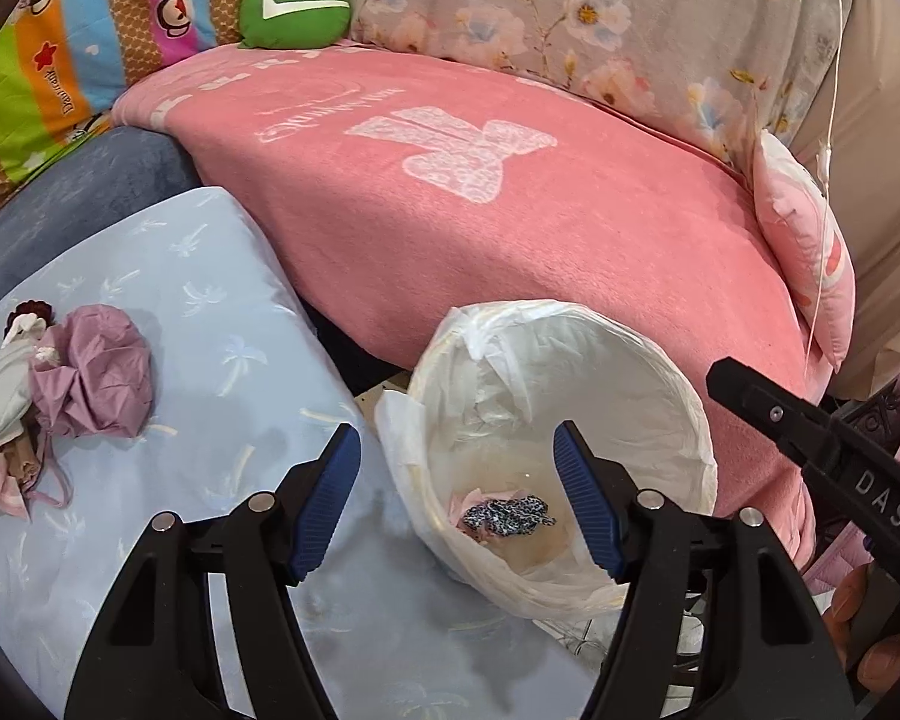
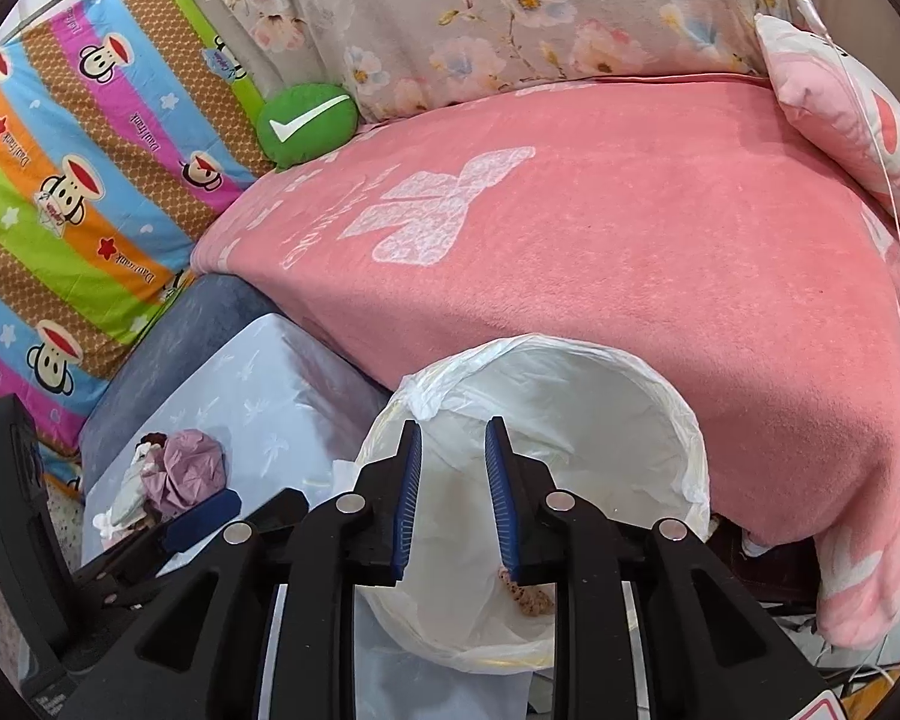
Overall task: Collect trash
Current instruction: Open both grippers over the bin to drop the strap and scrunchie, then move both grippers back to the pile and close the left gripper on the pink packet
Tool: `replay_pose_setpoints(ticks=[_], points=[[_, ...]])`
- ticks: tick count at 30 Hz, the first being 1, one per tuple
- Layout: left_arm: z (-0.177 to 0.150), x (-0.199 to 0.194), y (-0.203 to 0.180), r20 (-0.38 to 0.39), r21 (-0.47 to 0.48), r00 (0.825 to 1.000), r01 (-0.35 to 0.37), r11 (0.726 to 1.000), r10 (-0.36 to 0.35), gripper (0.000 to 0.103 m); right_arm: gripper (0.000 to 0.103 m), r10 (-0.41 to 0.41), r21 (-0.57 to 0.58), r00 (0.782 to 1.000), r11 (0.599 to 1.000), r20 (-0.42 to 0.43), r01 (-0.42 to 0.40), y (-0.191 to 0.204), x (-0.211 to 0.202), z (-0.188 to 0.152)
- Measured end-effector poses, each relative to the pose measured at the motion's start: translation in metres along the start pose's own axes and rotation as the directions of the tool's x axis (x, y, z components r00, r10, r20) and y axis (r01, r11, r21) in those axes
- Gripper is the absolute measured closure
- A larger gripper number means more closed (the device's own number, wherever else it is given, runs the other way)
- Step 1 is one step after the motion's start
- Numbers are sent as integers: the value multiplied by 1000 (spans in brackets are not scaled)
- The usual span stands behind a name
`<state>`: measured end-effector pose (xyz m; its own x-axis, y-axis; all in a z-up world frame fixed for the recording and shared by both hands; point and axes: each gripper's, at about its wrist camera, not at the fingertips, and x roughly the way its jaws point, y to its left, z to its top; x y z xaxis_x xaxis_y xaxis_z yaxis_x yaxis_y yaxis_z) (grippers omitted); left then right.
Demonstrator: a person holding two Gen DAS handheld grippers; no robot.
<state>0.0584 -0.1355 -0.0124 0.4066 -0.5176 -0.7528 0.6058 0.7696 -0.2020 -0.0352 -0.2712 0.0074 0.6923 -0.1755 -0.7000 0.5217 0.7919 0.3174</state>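
left gripper (image 1: 456, 468): jaws wide apart, nothing between the ribbed blue pads, hanging over the near-left rim of the bin
right gripper (image 2: 453, 468): jaws narrowly parted, nothing held, over the bin mouth
bin (image 1: 684, 396): round, lined with a thin crinkly white plastic bag, on the floor just beside the stool
dropped trash (image 1: 507, 513): crumpled speckled black-and-white scrap on pinkish paper, at the bin bottom
step: judging by empty jaws above the bin, a drop is done; more trash left
remaining trash (image 1: 99, 381): crushed mauve paper wad plus pale wrappers, piled far left on the stool
stool (image 1: 222, 300): pale blue glossy cover, palm print
next move: likely swing left to the wad, close gently; light and crushable
bed (image 1: 540, 228): far, fuzzy pink blanket
cushion (image 1: 294, 9): green, round, farthest
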Motion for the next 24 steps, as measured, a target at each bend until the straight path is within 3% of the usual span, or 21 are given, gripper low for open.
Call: replay_pose_setpoints(ticks=[14,24], points=[[-5,-25,64,49,-115,996,-67,991,73,39,76,76,-107,996,991,-48,-80,68,15,-9],[-20,-54,147,59,-250,979,-176,952,196,31,71,163,-221,980,958,-111,-184,155,36,-26]])
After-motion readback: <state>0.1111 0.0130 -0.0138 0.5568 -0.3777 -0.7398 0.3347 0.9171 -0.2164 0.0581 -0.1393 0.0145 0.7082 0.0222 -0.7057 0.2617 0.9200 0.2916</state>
